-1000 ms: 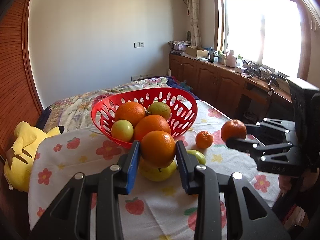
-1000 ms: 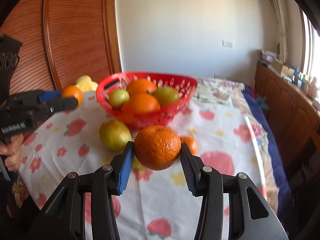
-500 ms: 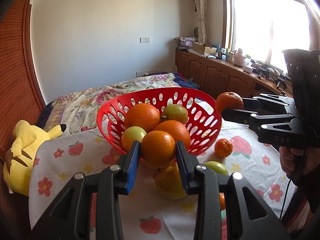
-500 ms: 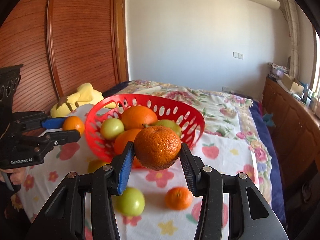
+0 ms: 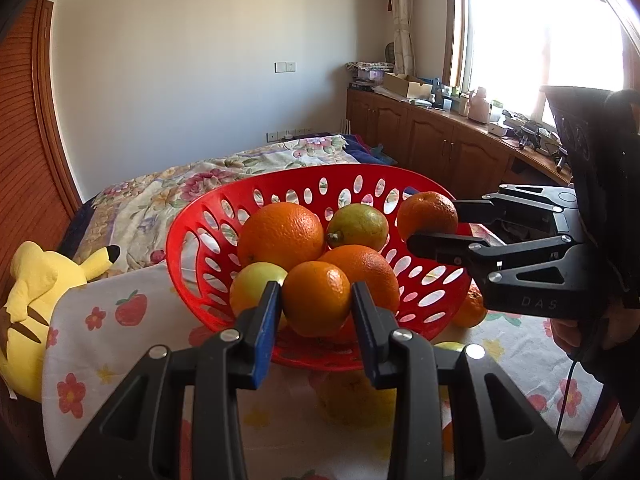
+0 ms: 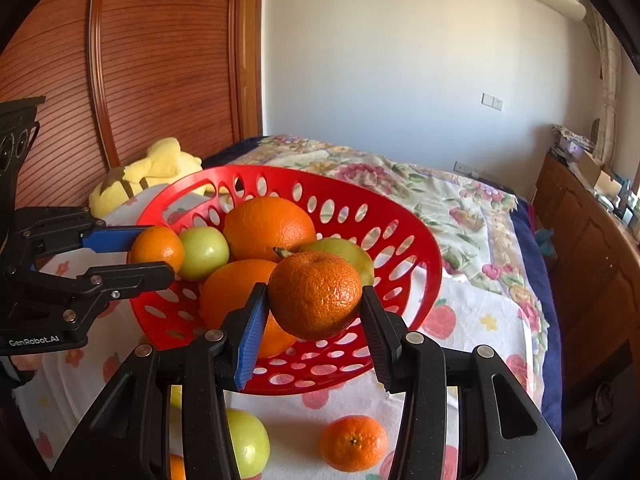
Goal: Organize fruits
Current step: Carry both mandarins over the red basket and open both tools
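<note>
Gripping, left claw [image 5: 316, 300]: pinched an orange [image 5: 316, 298] at lower centre, before the red basket [image 5: 200, 216].
Right claw [image 6: 314, 300]: clamped on a mandarin [image 6: 315, 294], centre frame, over the basket's near rim.
Basket: held oranges and green fruit.

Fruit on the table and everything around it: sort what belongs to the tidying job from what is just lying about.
Job:
red basket with fruit inside
orange in left gripper
tangerine in right gripper
loose tangerine and green fruit on the tablecloth

Lying about:
yellow plush toy
floral bedspread
wooden cabinets
</note>
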Demonstrator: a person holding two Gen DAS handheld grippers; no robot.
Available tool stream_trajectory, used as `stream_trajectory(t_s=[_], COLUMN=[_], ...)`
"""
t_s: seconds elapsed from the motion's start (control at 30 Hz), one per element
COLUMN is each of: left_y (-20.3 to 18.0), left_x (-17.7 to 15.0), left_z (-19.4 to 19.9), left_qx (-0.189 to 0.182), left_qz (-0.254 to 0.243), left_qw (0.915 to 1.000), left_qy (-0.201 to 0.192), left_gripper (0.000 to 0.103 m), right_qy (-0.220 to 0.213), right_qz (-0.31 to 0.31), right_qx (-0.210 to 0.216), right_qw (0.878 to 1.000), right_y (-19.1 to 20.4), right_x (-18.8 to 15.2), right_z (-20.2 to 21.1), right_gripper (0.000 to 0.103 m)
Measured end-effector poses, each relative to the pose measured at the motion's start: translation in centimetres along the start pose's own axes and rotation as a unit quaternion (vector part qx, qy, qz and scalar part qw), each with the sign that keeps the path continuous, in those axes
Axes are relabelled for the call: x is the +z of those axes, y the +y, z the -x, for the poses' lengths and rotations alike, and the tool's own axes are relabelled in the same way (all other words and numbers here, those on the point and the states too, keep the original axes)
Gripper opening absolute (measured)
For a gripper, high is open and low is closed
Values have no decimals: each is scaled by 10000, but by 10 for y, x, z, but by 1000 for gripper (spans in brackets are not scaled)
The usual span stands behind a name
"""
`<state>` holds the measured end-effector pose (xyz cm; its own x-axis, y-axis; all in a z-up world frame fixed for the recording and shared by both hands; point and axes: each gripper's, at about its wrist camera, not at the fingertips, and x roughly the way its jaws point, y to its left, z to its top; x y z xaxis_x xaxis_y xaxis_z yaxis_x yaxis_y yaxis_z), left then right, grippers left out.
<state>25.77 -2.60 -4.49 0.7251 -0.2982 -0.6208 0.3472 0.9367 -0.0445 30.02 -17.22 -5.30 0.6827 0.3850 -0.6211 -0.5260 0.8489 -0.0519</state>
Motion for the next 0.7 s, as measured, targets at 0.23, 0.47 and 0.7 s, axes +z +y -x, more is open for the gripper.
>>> stream_trajectory(t_s=[0.23, 0.47, 0.7], left_y=[2, 2, 0], left_x=[0, -2, -3], left_z=[-8, -17, -17], left_qx=[-19, -14, -13], left_qz=[2, -10, -28], left_qw=[10000, 9999, 9999], left_qy=[50, 128, 128], left_gripper=[34, 34, 34], right_qy=[95, 128, 87], right_qz=[26, 92, 113], right_qx=[3, -13, -35], right_qw=[10000, 9999, 9999], right_y=[3, 8, 10], right_x=[-3, -6, -6], right_z=[-5, -7, -5], right_gripper=[47, 47, 48])
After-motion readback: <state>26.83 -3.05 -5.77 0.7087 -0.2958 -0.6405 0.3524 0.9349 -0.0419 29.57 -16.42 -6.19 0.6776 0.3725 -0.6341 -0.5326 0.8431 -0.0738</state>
